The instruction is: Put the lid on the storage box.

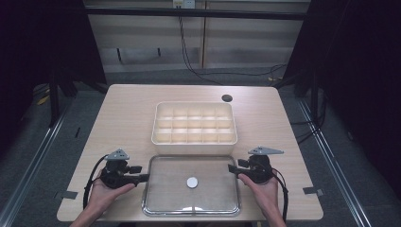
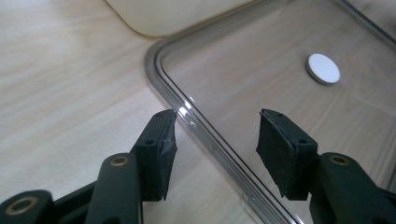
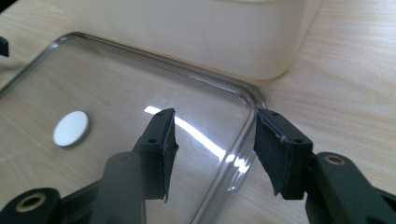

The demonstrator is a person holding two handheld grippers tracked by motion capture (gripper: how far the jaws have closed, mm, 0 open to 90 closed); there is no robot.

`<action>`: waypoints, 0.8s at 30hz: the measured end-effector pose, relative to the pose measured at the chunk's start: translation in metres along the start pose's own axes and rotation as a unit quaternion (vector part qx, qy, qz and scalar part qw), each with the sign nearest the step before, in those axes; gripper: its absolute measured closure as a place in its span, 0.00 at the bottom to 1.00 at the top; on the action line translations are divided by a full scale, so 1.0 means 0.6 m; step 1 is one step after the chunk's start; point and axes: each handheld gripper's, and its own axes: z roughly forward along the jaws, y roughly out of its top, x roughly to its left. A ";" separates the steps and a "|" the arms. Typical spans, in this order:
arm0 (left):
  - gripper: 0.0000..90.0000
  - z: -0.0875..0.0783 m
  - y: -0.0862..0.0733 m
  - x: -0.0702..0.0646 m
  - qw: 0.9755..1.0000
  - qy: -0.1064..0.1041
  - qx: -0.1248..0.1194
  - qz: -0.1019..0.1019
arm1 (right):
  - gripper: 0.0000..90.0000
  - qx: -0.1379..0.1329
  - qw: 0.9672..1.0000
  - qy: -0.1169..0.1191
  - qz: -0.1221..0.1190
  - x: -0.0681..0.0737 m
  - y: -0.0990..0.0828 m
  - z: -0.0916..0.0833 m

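While the person's two hands rest low on the near part of the pale wooden tabletop (image 1: pixel 127 113), a flat, clear plastic lid with rounded corners and a raised rim (image 1: pixel 165 198) lies between them, close to the near edge. At its middle sits a small round white disc (image 1: pixel 192 182), seen in the left gripper view toward the upper right (image 2: pixel 323 68) and in the right gripper view at the left (image 3: pixel 71 128). Just beyond the lid stands a cream-coloured rectangular plastic box divided into a grid of small compartments (image 1: pixel 194 140), its near wall just beside the lid's far rim; whether the two touch I cannot tell. The left tongs (image 1: pixel 144 177) point inward at the lid's left edge, and their own view shows them spread (image 2: pixel 217 144), one black padded jaw over bare wood outside the rim, the other over the clear plastic, so the rim runs between them without either pad pressing on it. The right tongs (image 1: pixel 230 168) mirror this at the lid's right edge near its far corner: they too stand apart (image 3: pixel 215 149), one jaw above the lid's surface, the other above the wood outside, and the curved rim passes through the gap unpinched. A grey three-cornered plate tops each gripper, and a dark cable loops back from each toward the person's forearms. Farther off, a small dark round hole (image 1: pixel 227 98) sits in the tabletop beyond the box's right far corner.
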 end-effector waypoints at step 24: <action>0.50 0.023 -0.007 -0.016 1.000 -0.002 0.021 0.011 | 0.50 0.048 0.998 -0.036 0.000 0.005 -0.021 0.030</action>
